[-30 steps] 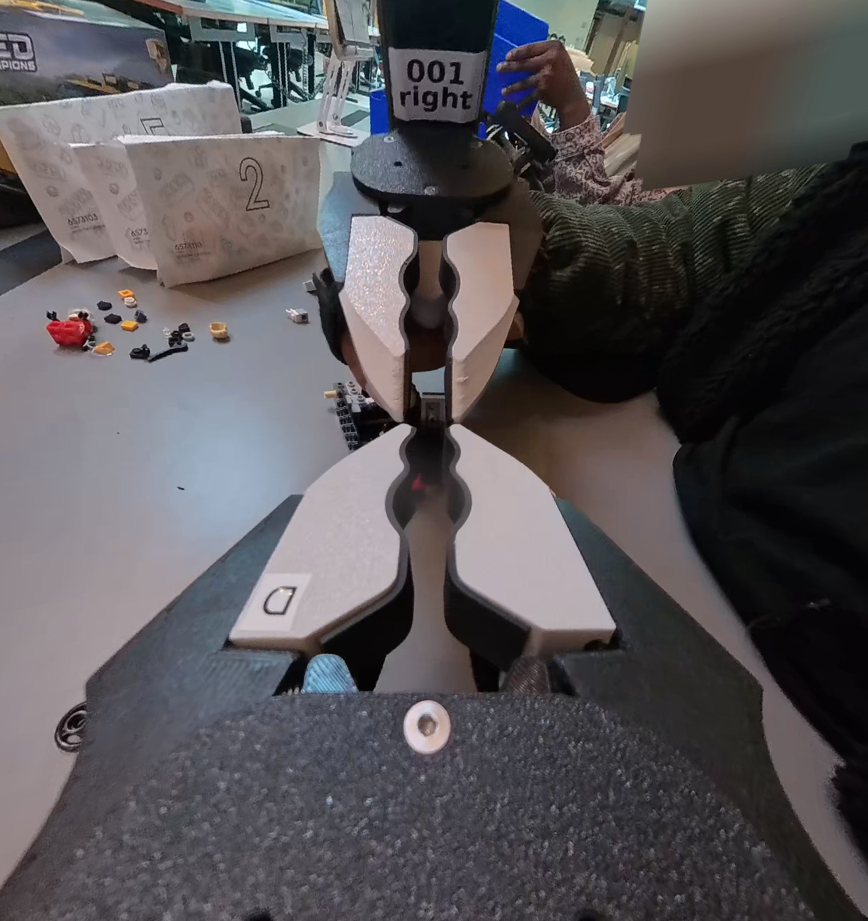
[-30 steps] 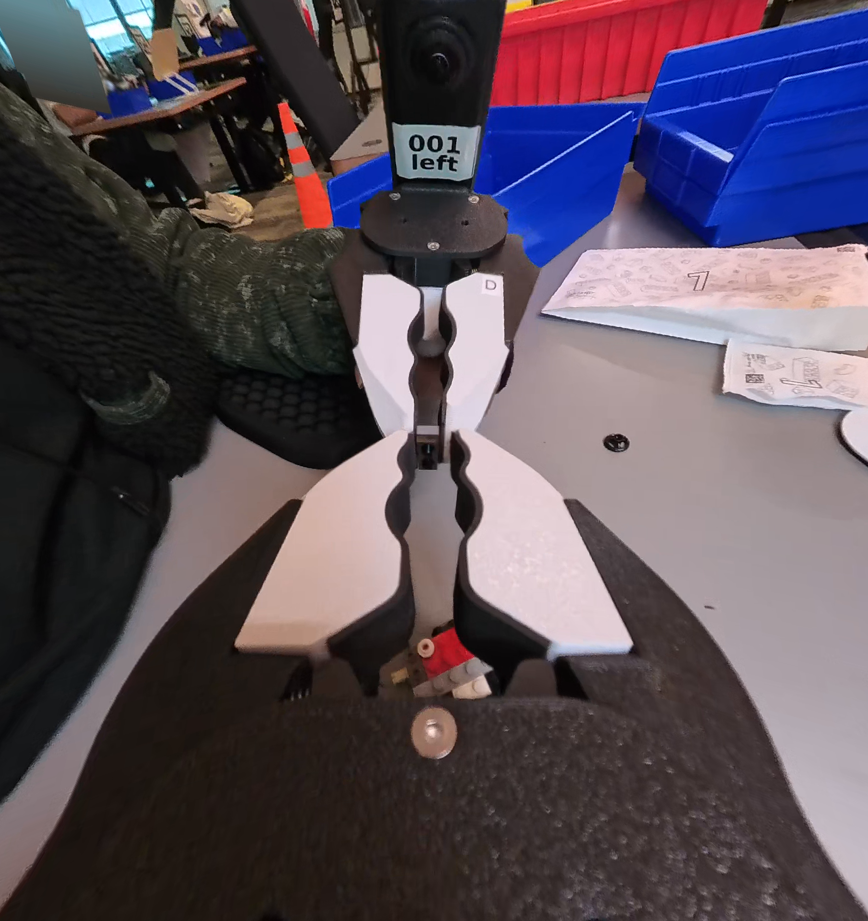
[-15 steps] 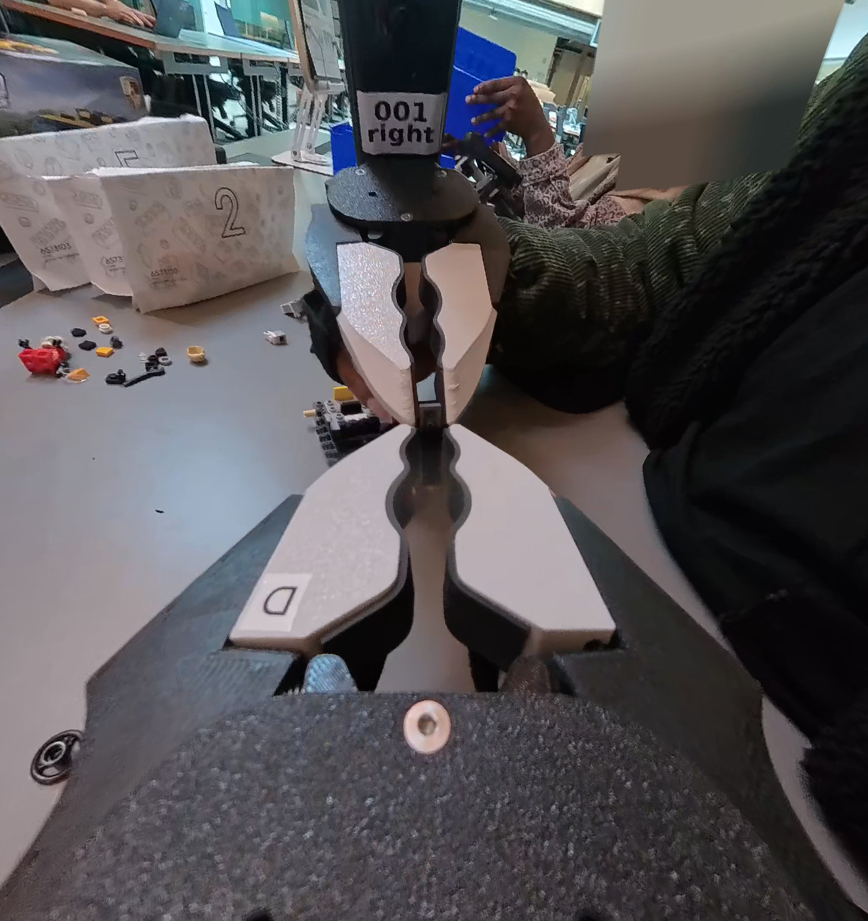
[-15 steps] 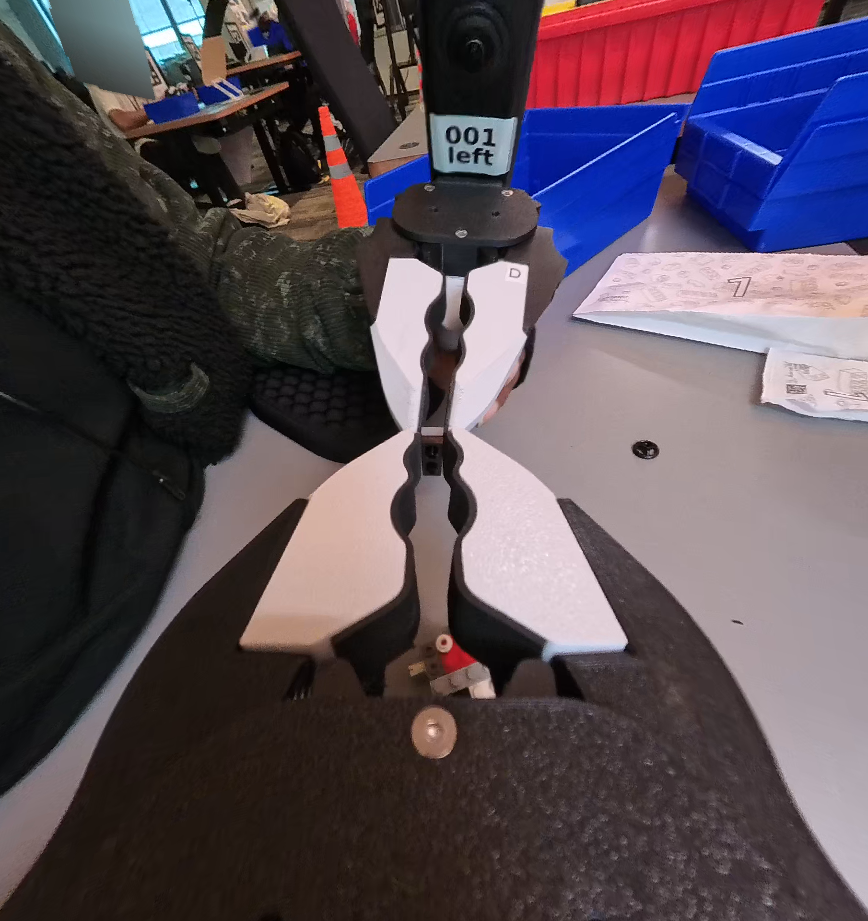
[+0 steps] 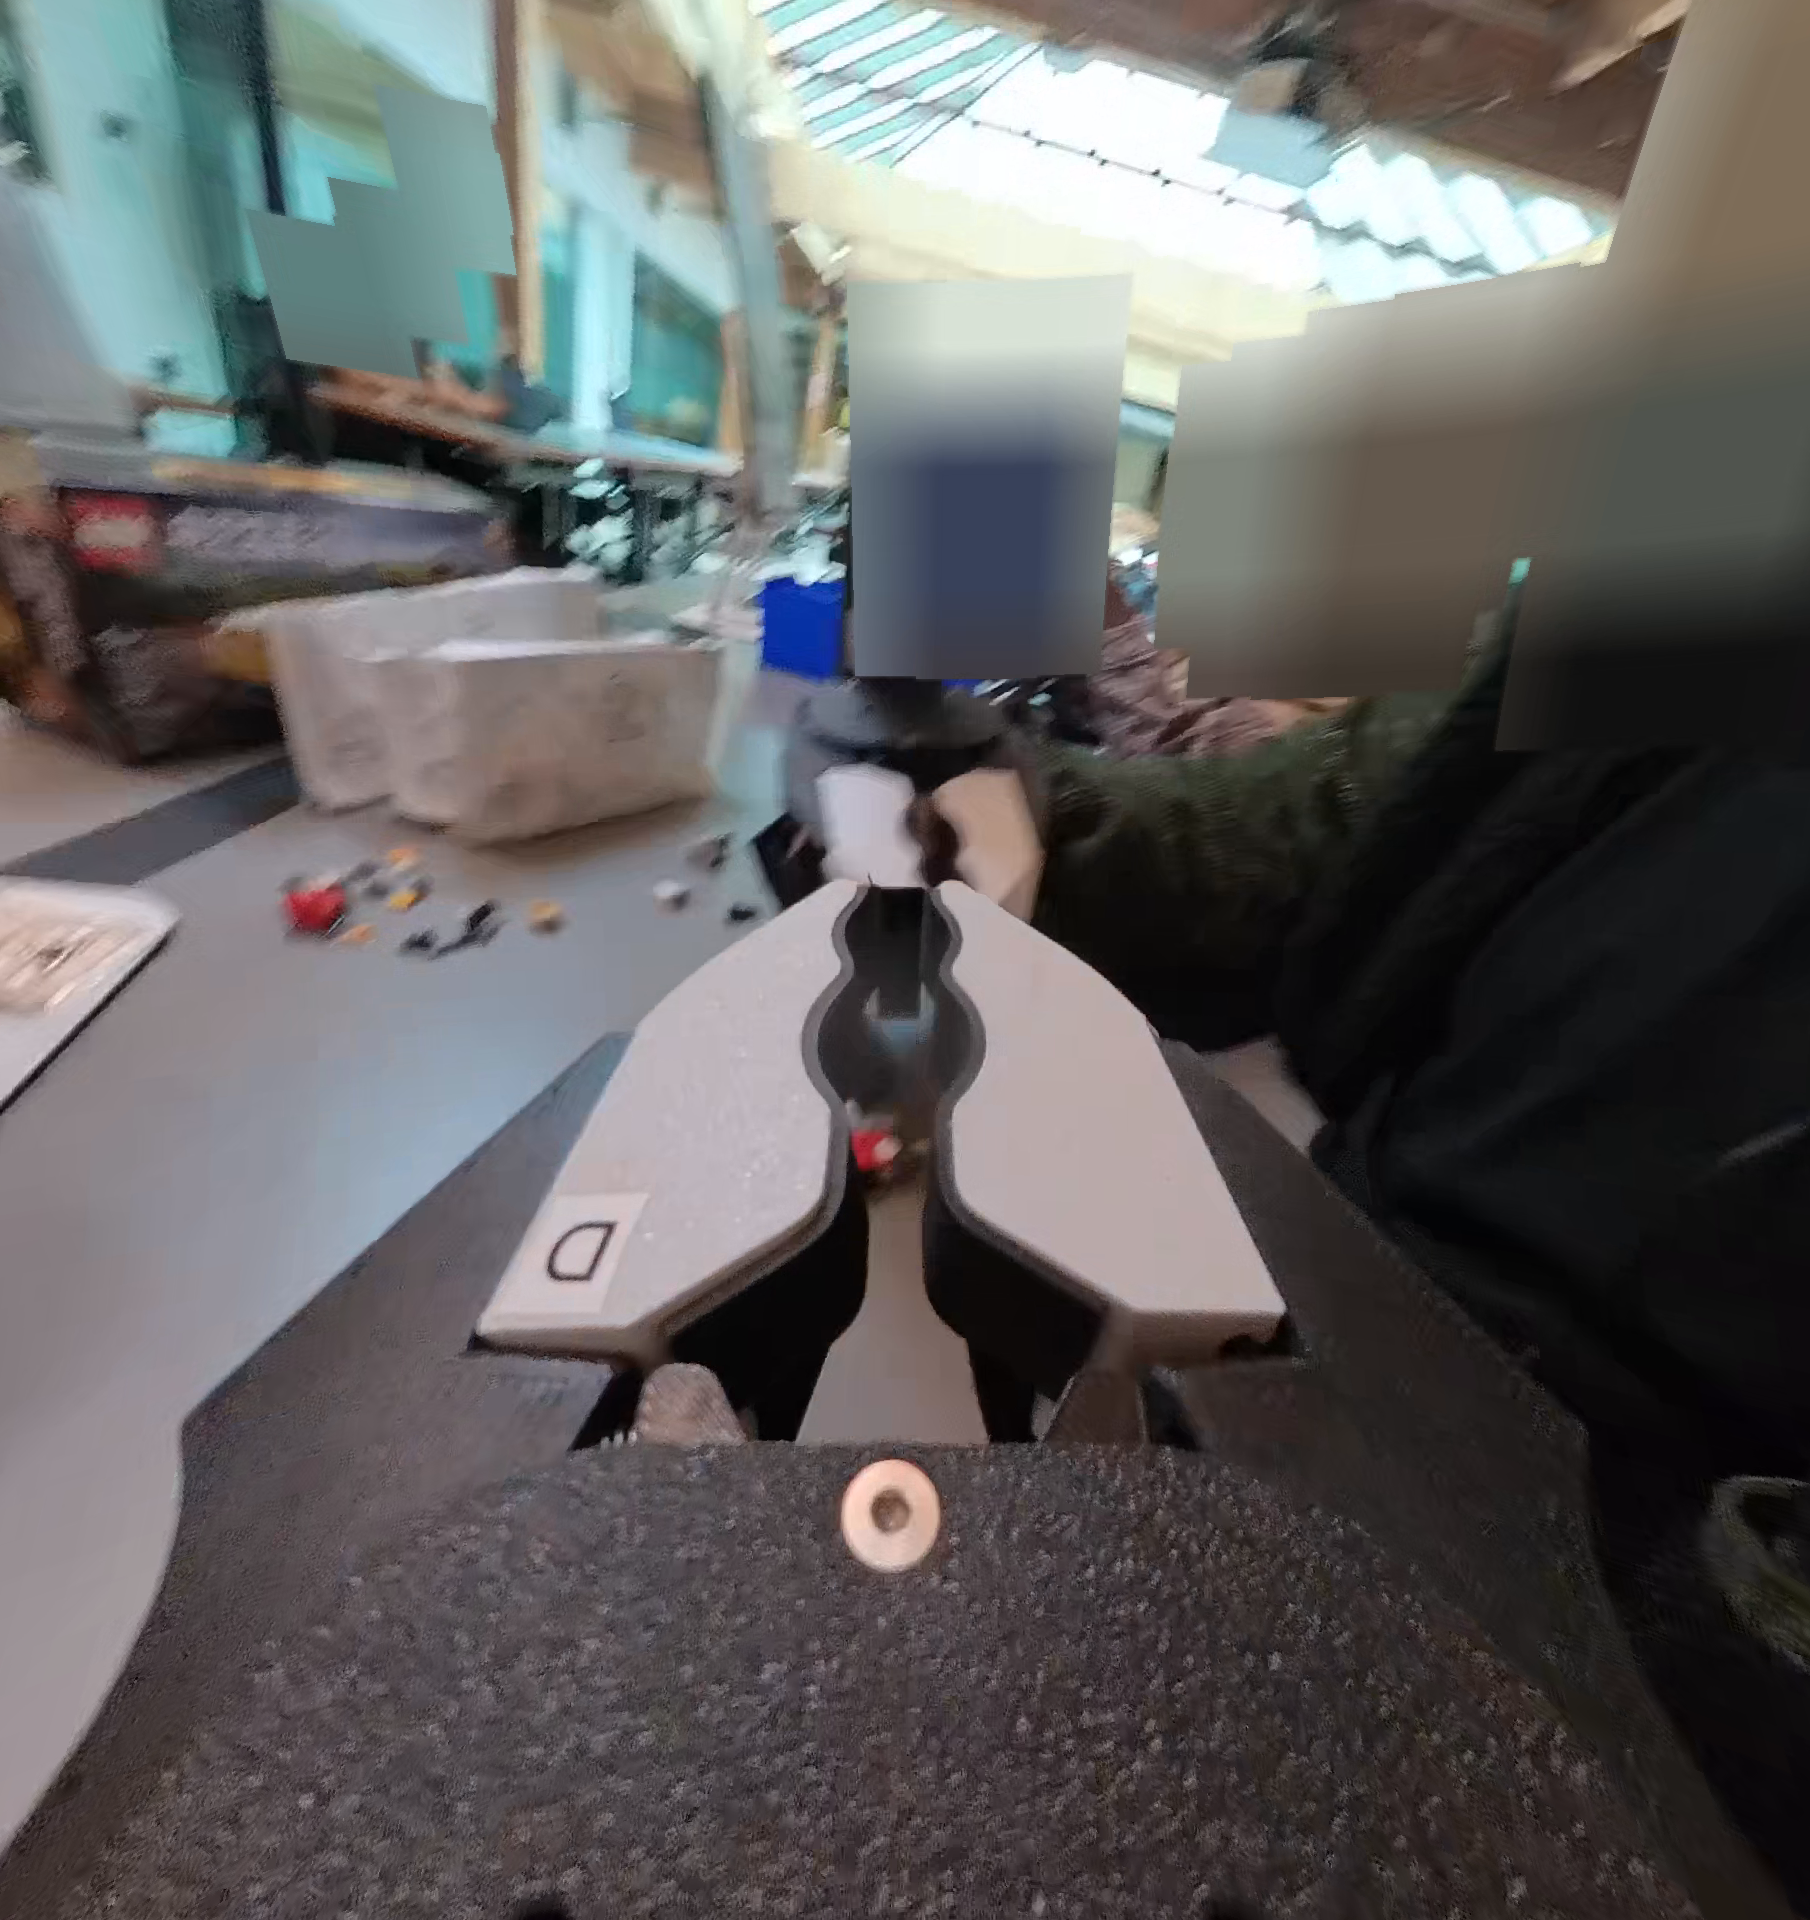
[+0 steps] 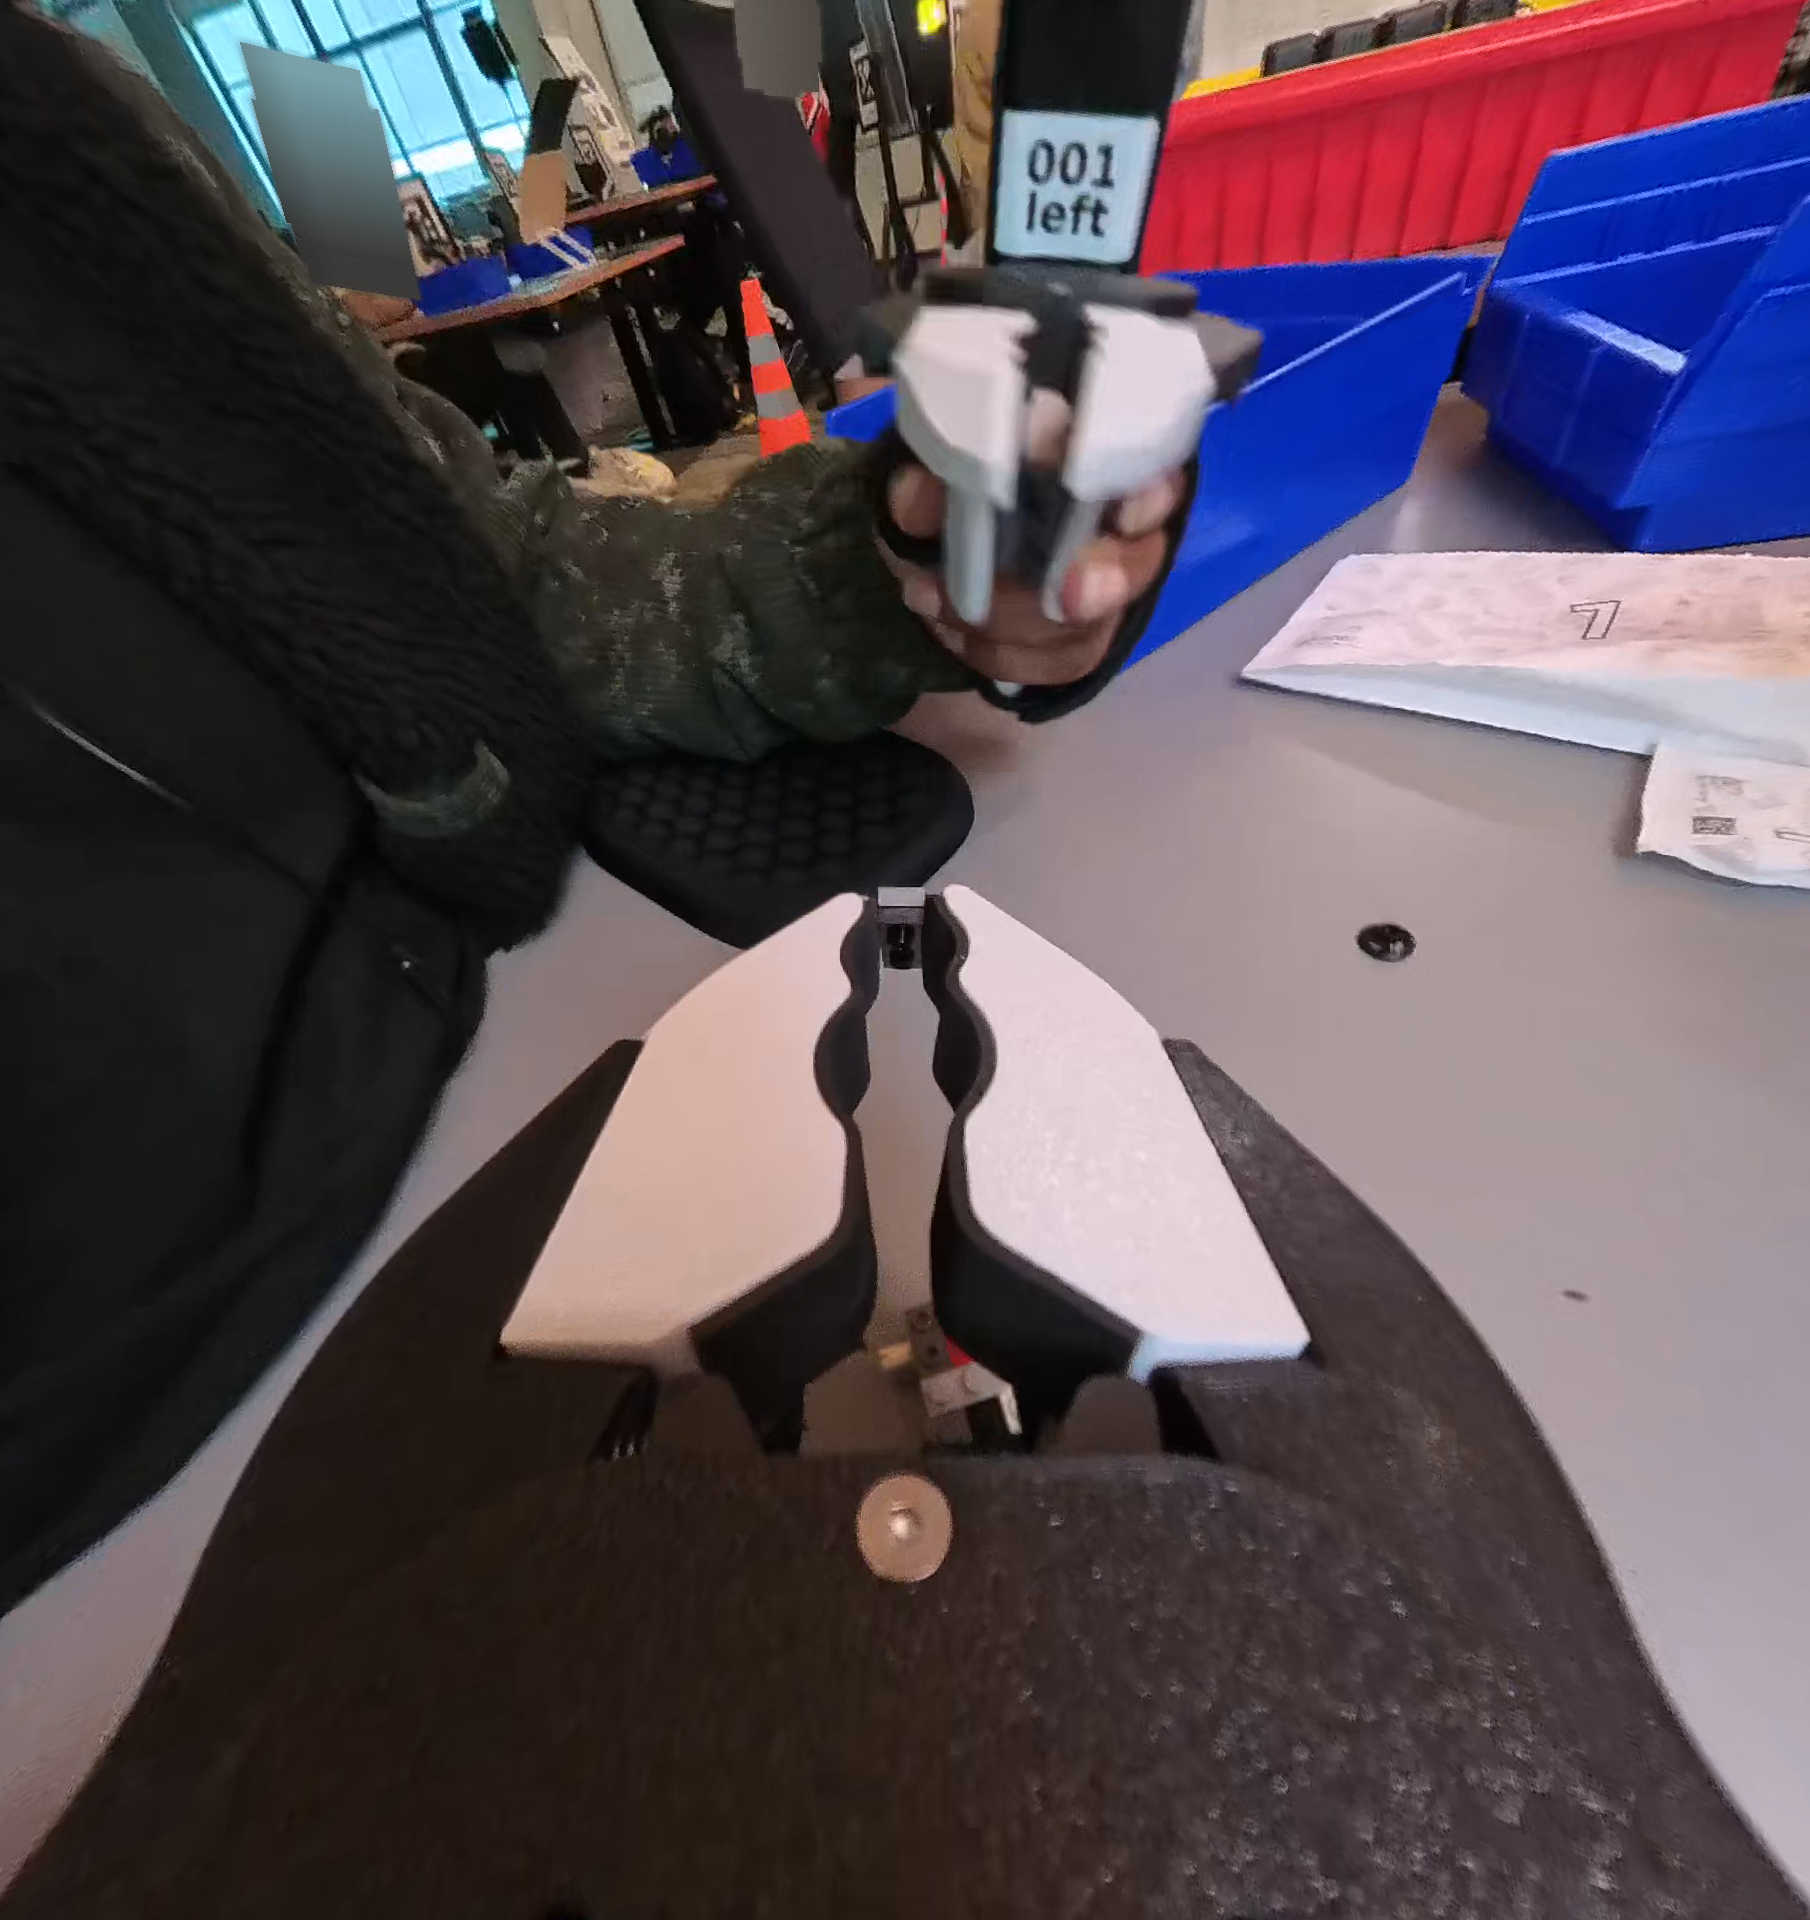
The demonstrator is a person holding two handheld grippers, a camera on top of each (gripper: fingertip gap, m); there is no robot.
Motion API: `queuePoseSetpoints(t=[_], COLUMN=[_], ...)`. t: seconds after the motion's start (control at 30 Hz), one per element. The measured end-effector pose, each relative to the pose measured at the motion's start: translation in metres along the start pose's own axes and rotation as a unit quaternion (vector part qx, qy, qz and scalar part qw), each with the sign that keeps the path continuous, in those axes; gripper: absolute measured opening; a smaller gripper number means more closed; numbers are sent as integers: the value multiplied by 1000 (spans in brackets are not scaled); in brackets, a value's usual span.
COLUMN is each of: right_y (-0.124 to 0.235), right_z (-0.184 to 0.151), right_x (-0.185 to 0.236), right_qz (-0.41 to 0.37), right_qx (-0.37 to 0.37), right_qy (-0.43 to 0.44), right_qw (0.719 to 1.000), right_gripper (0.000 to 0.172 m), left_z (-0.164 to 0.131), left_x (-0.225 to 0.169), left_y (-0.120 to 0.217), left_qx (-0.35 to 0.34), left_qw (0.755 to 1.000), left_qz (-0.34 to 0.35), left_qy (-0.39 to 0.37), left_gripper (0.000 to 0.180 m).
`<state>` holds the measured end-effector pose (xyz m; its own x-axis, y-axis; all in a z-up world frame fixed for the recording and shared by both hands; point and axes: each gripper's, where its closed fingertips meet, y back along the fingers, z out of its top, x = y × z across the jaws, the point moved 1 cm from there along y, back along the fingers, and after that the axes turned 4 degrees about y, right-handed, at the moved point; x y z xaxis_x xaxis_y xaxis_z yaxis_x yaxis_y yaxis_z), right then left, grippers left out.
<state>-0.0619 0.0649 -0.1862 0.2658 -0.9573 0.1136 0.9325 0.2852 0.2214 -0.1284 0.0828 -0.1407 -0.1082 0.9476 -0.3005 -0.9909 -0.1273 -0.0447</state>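
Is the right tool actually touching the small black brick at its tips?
Touching. The right wrist view shows the small black brick wedged between both fingertips of the right tool, with no gap on either side, above the grey table.

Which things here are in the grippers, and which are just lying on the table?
In the grippers: small black piece in the right gripper; dark piece in the left gripper.
Lying about: loose bricks, white paper bags, blue bins, black pad.
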Motion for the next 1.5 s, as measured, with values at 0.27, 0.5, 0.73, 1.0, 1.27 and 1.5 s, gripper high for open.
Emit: queuePoseSetpoints(t=[0.27, 0.5, 0.73, 1.0, 1.27, 1.5], right_y=[0, 0, 1, 1, 3, 5], right_z=[-9, -13, -11, -10, -8, -4], right_x=[-9, -15, -18, -21, -24, -26], right_qz=[-22, -36, -48, -62, -71, -74], right_qx=[21, 26, 16, 11, 2, -14], right_qy=[0, -6, -9, -7, -13, -17], right_qw=[1000, 999, 999, 998, 997, 997], right_gripper=[8, 8, 8, 8, 8, 8], left_z=[-84, -84, -70, -42, -17, -23], left_x=[82, 90, 78, 51, 23, 31], left_y=[17, 22, 15, 9, 14, 11], left_qx=[203, 190, 142, 34, -27, -7], left_qw=[955, 952, 969, 982, 977, 983], left_qz=[203, 221, 167, 23, -82, -41], left_qy=[75, 96, 110, 185, 194, 177], left_gripper=[7, 22, 25, 21, 7, 7])
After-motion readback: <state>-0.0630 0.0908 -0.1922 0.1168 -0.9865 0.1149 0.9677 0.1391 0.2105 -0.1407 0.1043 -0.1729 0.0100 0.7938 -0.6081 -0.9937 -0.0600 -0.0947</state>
